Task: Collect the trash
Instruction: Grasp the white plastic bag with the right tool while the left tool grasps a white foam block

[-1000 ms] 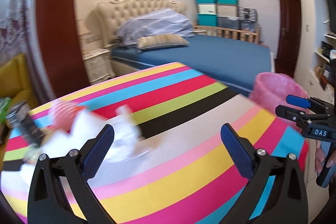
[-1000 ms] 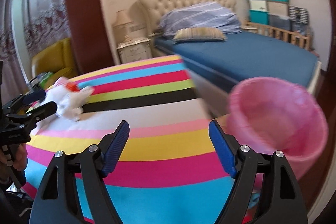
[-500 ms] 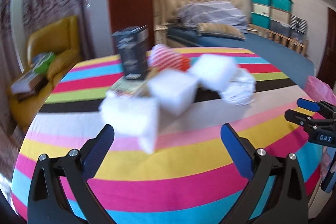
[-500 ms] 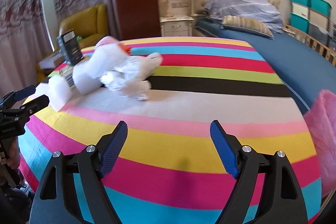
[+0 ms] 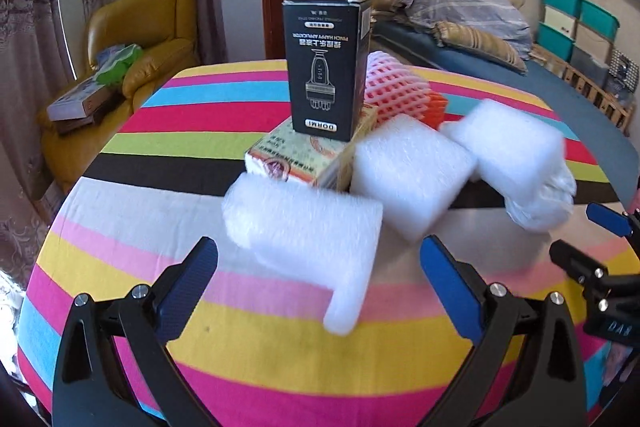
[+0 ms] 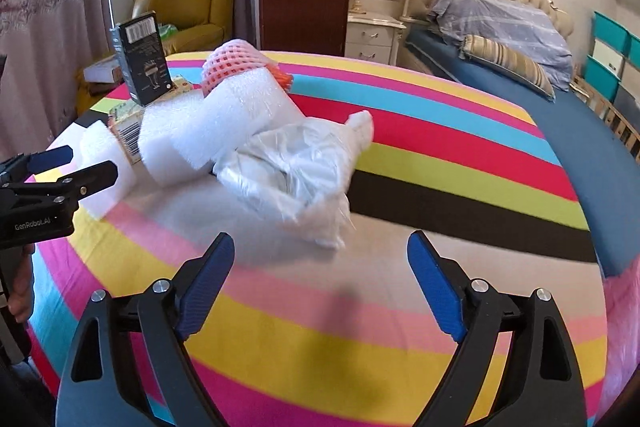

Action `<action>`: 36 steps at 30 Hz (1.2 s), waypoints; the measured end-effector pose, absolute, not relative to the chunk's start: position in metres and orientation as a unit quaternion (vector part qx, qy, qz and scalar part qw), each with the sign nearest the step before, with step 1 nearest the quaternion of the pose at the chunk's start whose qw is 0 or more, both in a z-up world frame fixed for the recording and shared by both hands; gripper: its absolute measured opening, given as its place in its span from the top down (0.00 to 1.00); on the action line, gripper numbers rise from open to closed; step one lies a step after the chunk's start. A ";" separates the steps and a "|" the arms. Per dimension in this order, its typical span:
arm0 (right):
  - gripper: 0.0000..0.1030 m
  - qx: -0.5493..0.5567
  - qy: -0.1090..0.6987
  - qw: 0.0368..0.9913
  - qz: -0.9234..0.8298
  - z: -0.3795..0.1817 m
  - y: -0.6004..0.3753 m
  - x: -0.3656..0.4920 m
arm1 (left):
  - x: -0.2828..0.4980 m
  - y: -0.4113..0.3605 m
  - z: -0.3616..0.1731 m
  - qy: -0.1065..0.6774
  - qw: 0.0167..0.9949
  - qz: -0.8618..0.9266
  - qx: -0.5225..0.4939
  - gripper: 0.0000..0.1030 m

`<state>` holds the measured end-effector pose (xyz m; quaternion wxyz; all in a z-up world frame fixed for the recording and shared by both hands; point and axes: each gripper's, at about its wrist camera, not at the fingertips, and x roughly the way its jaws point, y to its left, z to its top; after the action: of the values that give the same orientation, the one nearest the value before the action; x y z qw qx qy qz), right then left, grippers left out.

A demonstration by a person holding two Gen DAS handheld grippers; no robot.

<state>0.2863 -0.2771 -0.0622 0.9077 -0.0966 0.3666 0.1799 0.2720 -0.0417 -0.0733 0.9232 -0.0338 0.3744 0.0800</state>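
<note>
Both cams have swung off the bed/bin side in the last sec and closed on the trash heap; pink bin gone from L view, only a pink sliver at far R edge of R view; so approach phase, nothing collected yet.

L to R on the table (image 5: 120, 307): L gripper (image 5: 318, 267) fingers wide apart, empty, near foam block (image 5: 304, 223) just ahead of the gap and partly between the tips; likely first pick. Behind it flat printed box (image 5: 296, 155) with black box (image 5: 326, 67) upright on top; pink mesh sleeve (image 5: 394, 87) beside; two more foam blocks (image 5: 412, 175); crumpled plastic bag (image 6: 292, 167) at R end. R gripper (image 6: 320, 267) fingers also wide, empty, aimed at the bag, short of touching.
</note>
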 end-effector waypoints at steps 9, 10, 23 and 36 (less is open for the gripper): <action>0.39 -0.104 0.378 0.900 0.192 -0.065 -0.258 0.317 | 0.296 -0.037 -0.088 0.402 0.910 0.096 -0.030 0.21; 0.56 -0.098 0.378 0.899 0.199 -0.065 -0.259 0.315 | 0.294 -0.035 -0.087 0.398 0.912 0.090 -0.034 0.21; 0.65 -0.044 0.357 0.914 0.185 -0.056 -0.293 0.252 | 0.217 -0.039 -0.075 0.332 0.942 0.041 -0.010 0.23; 0.65 -0.017 0.346 0.917 0.196 -0.053 -0.305 0.202 | 0.180 -0.073 -0.068 0.301 0.953 0.017 0.028 0.23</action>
<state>0.2022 -0.3045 -0.0526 0.9174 -0.0174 0.3461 0.1956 0.1795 -0.0726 -0.0679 0.9532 0.0276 0.3006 0.0168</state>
